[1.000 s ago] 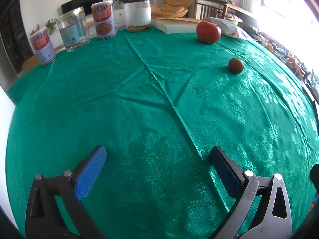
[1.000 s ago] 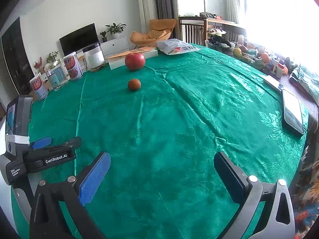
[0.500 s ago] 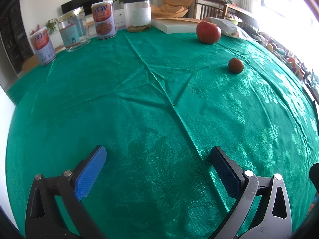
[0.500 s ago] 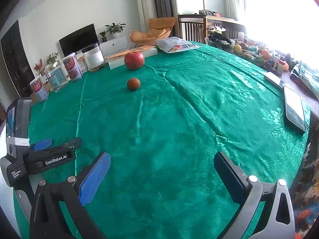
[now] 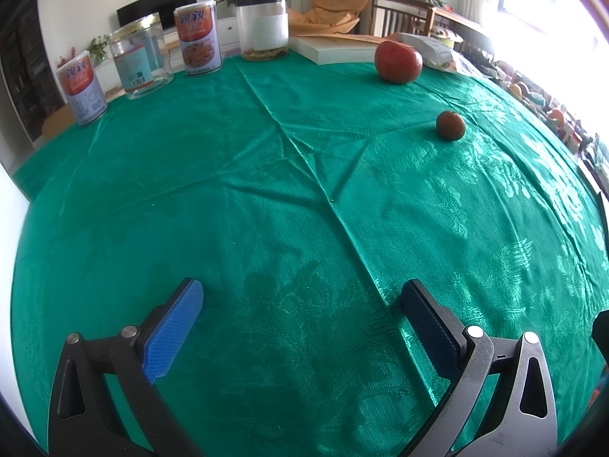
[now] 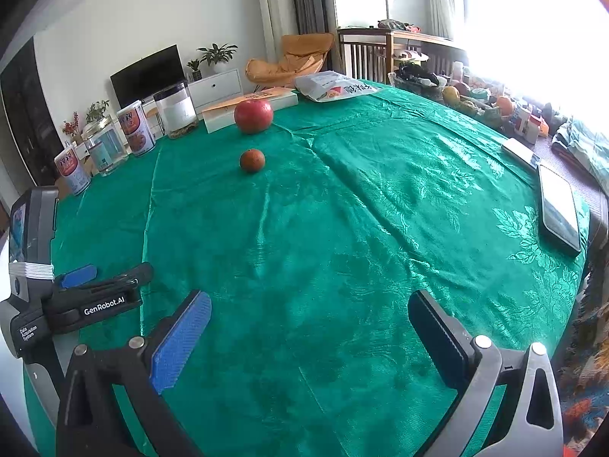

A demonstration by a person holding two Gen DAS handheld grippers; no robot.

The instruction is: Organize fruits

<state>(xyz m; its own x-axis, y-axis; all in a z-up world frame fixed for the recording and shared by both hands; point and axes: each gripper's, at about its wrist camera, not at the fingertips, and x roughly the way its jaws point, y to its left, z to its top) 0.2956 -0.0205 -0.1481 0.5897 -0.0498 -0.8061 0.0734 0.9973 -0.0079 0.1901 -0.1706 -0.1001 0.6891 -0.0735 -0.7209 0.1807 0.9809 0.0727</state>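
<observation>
A large red apple sits at the far side of the green tablecloth; it also shows in the right wrist view. A small brownish-orange fruit lies in front of it, also in the right wrist view. My left gripper is open and empty, low over the near cloth, far from both fruits. My right gripper is open and empty, also near the table's front. The left gripper's body shows at the left of the right wrist view.
Two printed cans, a glass jar and a clear canister line the far edge. A white book and a snack bag lie behind the apple. A phone lies at the right edge.
The right gripper has risen or tilted slightly, so the scene sits a little lower in its view. The left gripper and both fruits have not moved.
</observation>
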